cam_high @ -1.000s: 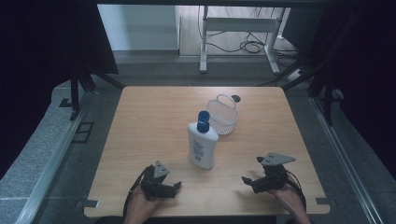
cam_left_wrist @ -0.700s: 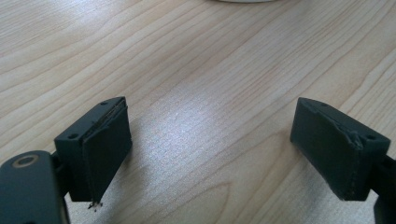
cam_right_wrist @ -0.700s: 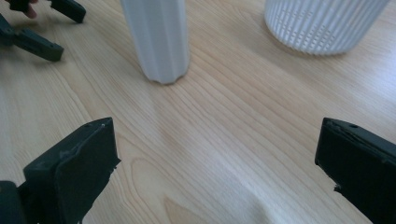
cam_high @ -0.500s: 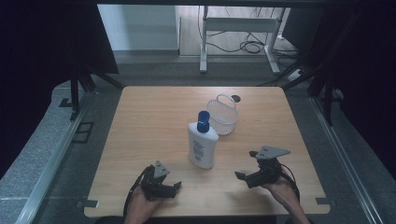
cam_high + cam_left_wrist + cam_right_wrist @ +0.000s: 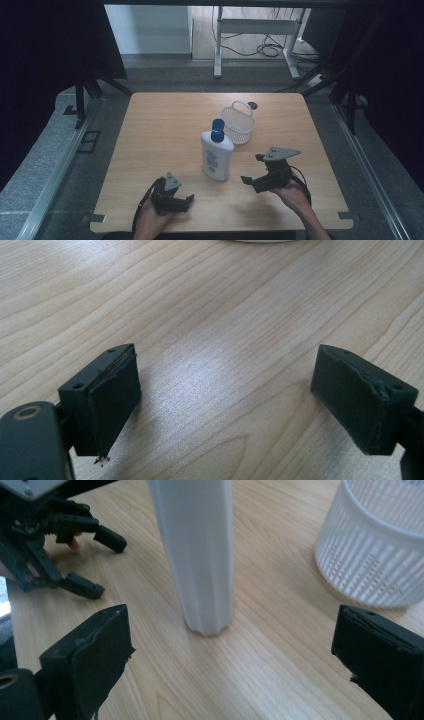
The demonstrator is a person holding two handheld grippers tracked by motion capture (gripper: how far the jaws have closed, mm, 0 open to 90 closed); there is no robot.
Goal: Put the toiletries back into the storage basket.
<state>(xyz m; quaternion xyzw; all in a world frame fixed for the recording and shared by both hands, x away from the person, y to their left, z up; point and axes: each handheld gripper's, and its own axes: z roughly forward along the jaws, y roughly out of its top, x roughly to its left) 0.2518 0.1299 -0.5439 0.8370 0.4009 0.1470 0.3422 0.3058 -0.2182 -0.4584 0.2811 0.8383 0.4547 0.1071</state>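
Note:
A white bottle (image 5: 217, 157) with a blue cap stands upright near the middle of the wooden table (image 5: 160, 125). Just behind it to the right sits a white ribbed basket (image 5: 238, 125) with a handle. My right gripper (image 5: 251, 168) hovers to the right of the bottle, pointing at it, open; its jaws have just been closing a little, with nothing between them. In the right gripper view the bottle (image 5: 200, 555) stands ahead of the jaws (image 5: 230, 660), the basket (image 5: 380, 545) to its right. My left gripper (image 5: 186, 201) rests open near the front edge, over bare wood (image 5: 225, 400).
The table's front edge lies close under both hands. Dark stands and rails flank the table on both sides. Beyond the far edge are a metal frame (image 5: 250, 30) and cables on the floor. A small dark round spot (image 5: 252, 105) marks the tabletop behind the basket.
My right gripper has moved left and up, from the table's right front toward the bottle. The left gripper, bottle and basket have stayed put.

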